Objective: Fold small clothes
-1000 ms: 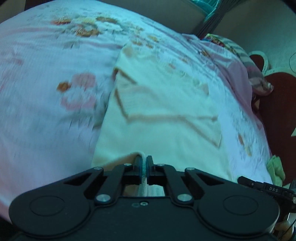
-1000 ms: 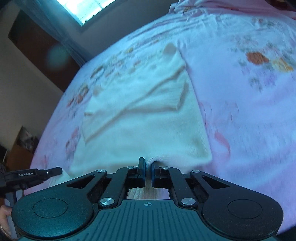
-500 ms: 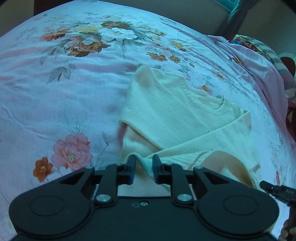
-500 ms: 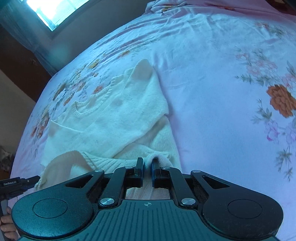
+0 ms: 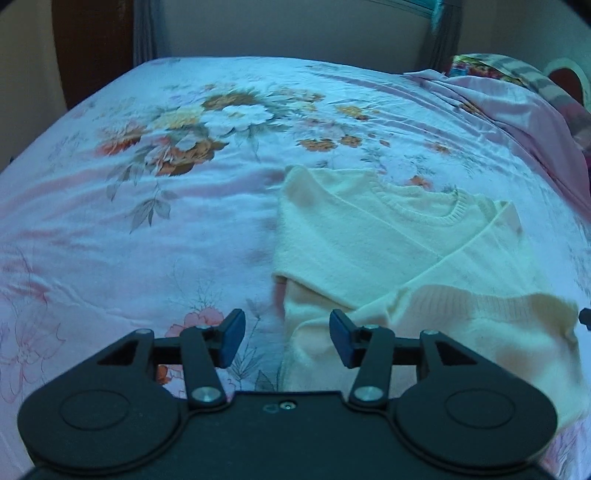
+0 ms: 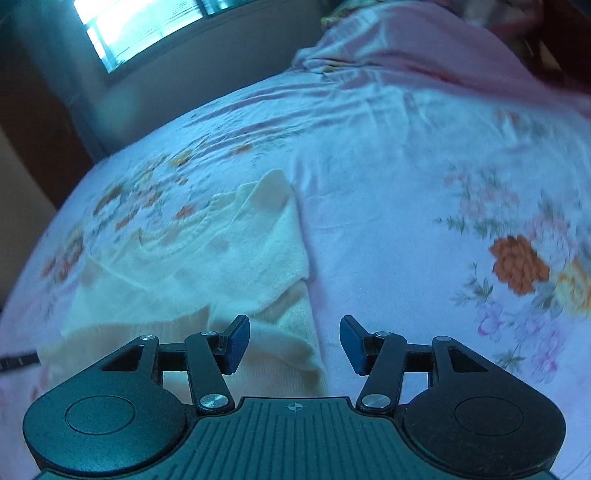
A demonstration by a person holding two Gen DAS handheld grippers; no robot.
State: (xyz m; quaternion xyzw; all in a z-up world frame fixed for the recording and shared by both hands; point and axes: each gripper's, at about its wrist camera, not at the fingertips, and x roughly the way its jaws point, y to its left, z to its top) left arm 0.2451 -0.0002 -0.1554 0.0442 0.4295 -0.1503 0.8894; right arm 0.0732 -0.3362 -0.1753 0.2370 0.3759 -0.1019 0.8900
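While both claws gape empty: cream knit sweater (image 5: 388, 240), part-folded on floral bedsheet (image 5: 147, 240).
Soft, light, probably stretchy; pinch the ribbed hem (image 5: 491, 301).

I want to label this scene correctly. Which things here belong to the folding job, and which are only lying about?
For the job:
- sweater, cream, partly folded
- left gripper, open
- right gripper, open

Lying about:
- bedsheet, floral, under the sweater
- pillow, at the far corner
- window
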